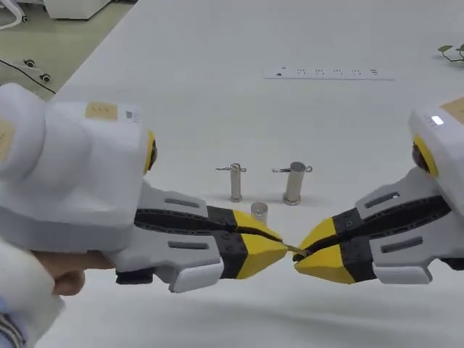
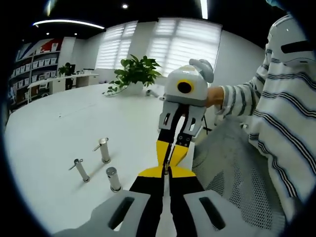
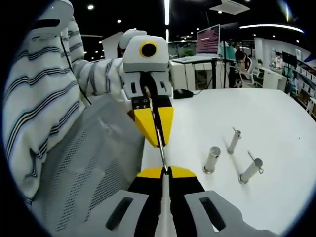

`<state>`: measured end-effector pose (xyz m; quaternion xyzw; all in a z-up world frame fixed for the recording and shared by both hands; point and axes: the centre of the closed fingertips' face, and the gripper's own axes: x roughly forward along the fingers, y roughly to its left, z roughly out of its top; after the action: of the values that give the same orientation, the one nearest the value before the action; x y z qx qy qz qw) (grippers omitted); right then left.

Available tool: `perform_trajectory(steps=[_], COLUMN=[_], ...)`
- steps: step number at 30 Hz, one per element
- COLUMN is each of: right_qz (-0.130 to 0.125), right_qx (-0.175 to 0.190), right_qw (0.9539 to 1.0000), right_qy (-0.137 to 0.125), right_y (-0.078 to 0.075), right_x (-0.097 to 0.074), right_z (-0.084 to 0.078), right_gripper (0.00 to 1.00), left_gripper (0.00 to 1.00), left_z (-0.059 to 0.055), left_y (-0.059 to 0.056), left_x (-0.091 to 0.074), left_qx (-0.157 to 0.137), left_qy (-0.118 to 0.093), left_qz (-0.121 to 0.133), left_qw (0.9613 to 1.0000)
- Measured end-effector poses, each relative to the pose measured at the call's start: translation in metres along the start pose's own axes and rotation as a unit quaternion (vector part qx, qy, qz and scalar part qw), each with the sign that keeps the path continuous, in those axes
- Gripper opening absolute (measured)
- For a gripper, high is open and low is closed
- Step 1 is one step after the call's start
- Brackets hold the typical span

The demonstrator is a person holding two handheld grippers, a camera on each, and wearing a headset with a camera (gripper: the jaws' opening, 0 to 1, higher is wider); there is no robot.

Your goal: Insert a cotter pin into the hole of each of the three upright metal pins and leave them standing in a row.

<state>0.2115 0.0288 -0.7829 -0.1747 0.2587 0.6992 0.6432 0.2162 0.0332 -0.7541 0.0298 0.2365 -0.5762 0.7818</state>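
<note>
The left claw (image 1: 283,245) and right claw (image 1: 299,256) meet tip to tip near the white counter's (image 1: 217,109) front edge. Both are squeezed shut on one thin metal cotter pin (image 1: 293,250). Three shiny upright metal pins (image 1: 259,212) stand just behind.

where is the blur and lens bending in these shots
Head view: the body behind the left claw is soft, the metal pins sharp. Left gripper view: fisheye curves the blinds. Right gripper view: ceiling lights glare, the cotter pin is crisp.
</note>
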Motion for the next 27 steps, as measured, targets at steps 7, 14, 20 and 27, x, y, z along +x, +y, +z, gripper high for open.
perform_trajectory(steps=[7, 14, 20, 27], right_qz=[0.02, 0.02, 0.013, -0.002], right_qx=[0.017, 0.0, 0.001, 0.006], right_qw=[0.9997, 0.9997, 0.9998, 0.9999], right_qy=[0.004, 0.011, 0.015, 0.014], right_y=[0.009, 0.011, 0.007, -0.004], right_x=[0.001, -0.001, -0.002, -0.006], right_z=[0.002, 0.002, 0.002, 0.0], right_gripper=[0.05, 0.04, 0.03, 0.04], left_gripper=[0.01, 0.01, 0.01, 0.08], left_z=[-0.012, -0.01, -0.01, -0.003], left_y=[-0.003, -0.002, 0.002, 0.016], left_x=[-0.002, 0.0, 0.003, 0.009], left_qx=[0.045, 0.058, 0.07, 0.067], left_qy=[0.05, 0.042, 0.034, 0.001], left_qz=[-0.018, -0.025, -0.022, 0.009], left_qw=[0.9976, 0.9971, 0.9967, 0.9977])
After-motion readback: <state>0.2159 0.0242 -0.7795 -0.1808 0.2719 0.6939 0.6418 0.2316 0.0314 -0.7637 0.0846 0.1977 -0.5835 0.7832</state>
